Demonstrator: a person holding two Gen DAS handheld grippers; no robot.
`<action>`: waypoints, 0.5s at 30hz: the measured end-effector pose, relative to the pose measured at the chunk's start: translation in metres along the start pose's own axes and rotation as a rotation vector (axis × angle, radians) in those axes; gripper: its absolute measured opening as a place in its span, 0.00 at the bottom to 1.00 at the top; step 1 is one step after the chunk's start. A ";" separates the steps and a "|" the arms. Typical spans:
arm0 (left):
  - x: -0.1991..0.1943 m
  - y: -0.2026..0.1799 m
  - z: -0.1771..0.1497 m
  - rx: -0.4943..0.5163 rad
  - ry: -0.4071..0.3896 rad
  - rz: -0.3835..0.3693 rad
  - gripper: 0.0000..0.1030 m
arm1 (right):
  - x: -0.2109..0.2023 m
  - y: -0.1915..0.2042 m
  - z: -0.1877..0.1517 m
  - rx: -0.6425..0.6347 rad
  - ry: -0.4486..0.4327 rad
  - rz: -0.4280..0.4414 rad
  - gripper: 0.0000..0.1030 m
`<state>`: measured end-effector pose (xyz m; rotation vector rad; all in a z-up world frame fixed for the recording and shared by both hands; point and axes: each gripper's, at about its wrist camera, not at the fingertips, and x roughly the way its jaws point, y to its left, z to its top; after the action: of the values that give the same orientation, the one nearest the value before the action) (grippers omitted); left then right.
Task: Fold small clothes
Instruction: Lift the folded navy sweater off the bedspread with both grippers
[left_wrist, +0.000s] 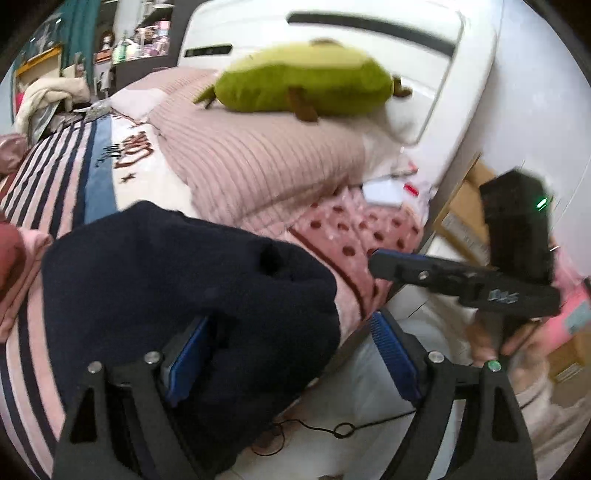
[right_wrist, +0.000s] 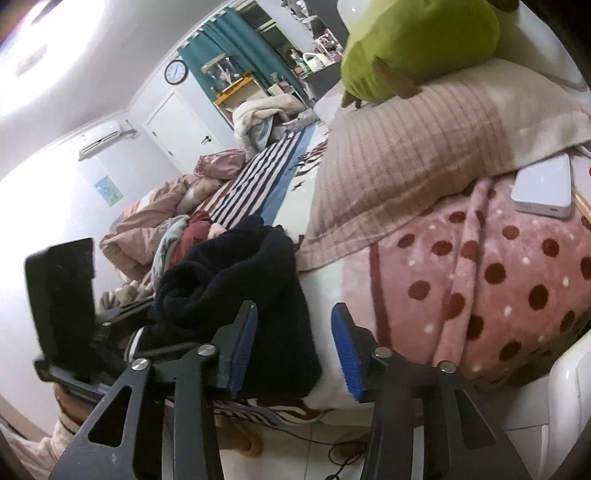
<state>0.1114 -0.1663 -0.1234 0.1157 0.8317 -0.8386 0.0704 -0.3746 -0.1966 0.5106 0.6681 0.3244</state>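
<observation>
The left claw (left_wrist: 291, 354) has its two blue-padded fingers spread wide apart, and the dark navy knitted garment (left_wrist: 177, 295) is draped over the left finger, hiding most of its blue pad (left_wrist: 186, 363); the other finger stands bare at the right, with nothing pressed between the two. The garment lies bunched at the near edge of the bed, on the pink, white and navy striped bedsheet (left_wrist: 48, 184), hanging partly past the edge toward the pale floor. In the right wrist view the right claw (right_wrist: 293, 350) is also open, its fingers apart, with the same navy garment (right_wrist: 258, 295) just beyond the left fingertip and partly in the gap, though not gripped. That view shows the garment rolled into a thick fold at its upper end, and beside it a heap of other small clothes in red, grey and pink (right_wrist: 192, 232). To the right of the garment lies a pink fleece blanket with dark red dots (right_wrist: 498, 280), and above it a pale pink ribbed pillow (right_wrist: 424, 147) carrying a green plush toy (right_wrist: 417, 48). A white flat rectangular box (right_wrist: 543, 192) rests on the blanket near the pillow's edge. The black body of the right claw device shows at the right of the left wrist view.
</observation>
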 end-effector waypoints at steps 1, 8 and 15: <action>-0.012 0.004 0.000 -0.013 -0.025 -0.002 0.83 | 0.000 0.005 0.002 -0.011 -0.002 0.002 0.44; -0.090 0.049 -0.022 -0.069 -0.180 0.127 0.92 | 0.011 0.058 0.016 -0.114 -0.008 0.073 0.65; -0.098 0.106 -0.065 -0.235 -0.171 0.131 0.92 | 0.074 0.094 0.019 -0.168 0.055 -0.023 0.58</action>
<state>0.1087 -0.0079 -0.1234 -0.1064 0.7467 -0.6140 0.1268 -0.2706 -0.1698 0.3351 0.6924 0.3705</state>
